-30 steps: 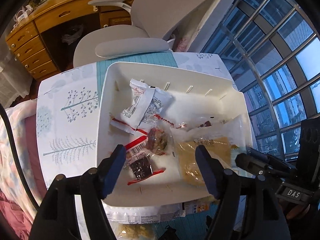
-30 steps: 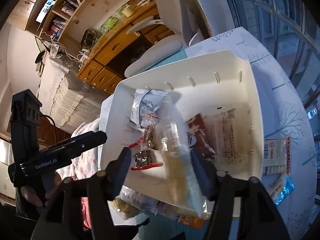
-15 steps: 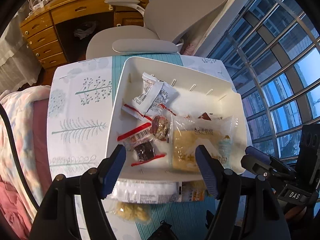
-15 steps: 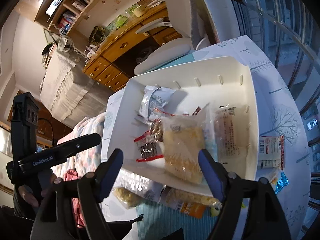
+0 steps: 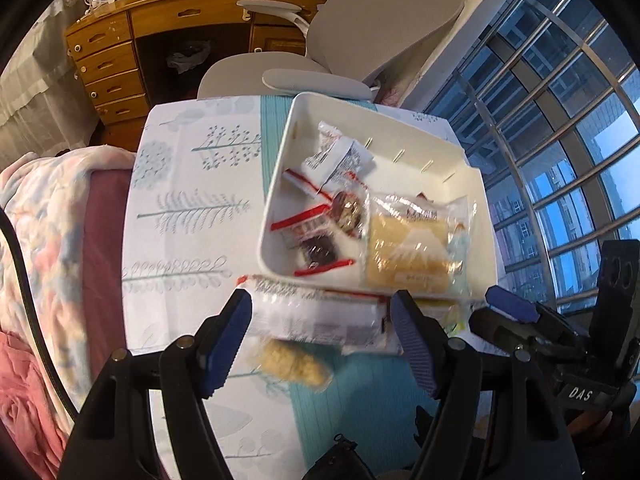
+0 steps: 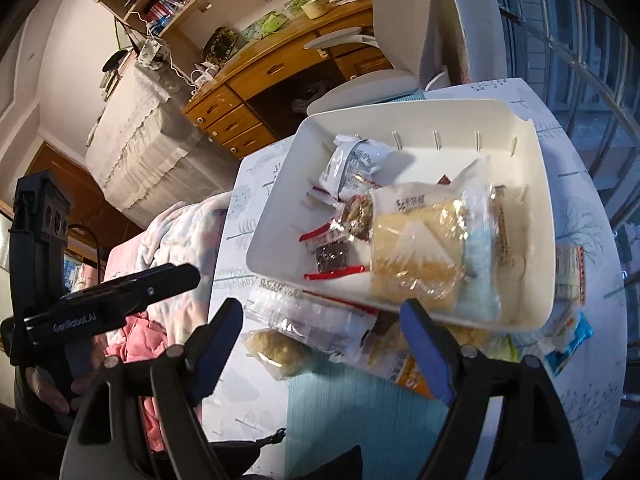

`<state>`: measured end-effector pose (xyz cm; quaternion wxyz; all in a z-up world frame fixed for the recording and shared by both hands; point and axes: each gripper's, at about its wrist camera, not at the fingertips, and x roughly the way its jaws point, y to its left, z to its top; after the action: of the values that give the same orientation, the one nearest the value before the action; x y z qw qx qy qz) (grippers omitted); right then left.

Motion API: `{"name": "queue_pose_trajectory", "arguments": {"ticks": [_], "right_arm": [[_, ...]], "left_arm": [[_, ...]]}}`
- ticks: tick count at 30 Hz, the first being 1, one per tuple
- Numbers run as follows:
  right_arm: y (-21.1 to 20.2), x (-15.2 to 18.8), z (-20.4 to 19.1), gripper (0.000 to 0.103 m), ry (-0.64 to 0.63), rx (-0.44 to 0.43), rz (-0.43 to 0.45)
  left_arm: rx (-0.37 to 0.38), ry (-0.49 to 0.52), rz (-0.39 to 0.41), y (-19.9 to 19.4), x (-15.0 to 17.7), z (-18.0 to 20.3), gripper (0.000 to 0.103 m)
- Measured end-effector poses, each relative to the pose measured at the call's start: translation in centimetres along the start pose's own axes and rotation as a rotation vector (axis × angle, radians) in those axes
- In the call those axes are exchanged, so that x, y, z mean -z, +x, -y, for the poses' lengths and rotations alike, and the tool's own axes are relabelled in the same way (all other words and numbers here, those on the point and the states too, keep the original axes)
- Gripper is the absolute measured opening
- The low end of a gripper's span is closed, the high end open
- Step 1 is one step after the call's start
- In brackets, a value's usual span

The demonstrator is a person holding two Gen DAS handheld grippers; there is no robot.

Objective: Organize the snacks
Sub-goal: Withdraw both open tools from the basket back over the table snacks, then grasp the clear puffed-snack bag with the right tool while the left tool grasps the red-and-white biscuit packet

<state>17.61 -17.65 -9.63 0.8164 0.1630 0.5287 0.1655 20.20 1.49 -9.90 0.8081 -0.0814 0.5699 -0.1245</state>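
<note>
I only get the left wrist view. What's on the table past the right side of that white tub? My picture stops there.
Observer: A white and red packet lies on the table, right beside the white tub.
Operator: Anything else out there?
Observer: A blue packet lies just in front of it, partly under other wrappers and also outside the tub.
Operator: Who holds the left gripper?
Observer: A person's hand wraps around its handle, low at the left of the right wrist view.
</note>
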Motion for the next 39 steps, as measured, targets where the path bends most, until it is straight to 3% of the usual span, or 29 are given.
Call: {"name": "queue_pose_trajectory", "arguments": {"ticks": [20, 34, 39], "right_arm": [[0.9, 8.4, -7.3, 0.081, 0.144, 0.158, 0.149], [4.0, 11.8, -9.3, 0.081, 0.147, 0.296, 0.149], [5.6, 12.5, -9.4, 0.081, 0.111, 0.366, 0.127]], "left_arm": [[0.013, 0.232, -0.054, -2.6, 4.7, -7.4, 0.071], [0.051, 0.325, -0.136, 1.5, 5.6, -9.6, 0.071], [0.07, 0.357, -0.164, 3.5, 5.5, -9.7, 0.077]]}}
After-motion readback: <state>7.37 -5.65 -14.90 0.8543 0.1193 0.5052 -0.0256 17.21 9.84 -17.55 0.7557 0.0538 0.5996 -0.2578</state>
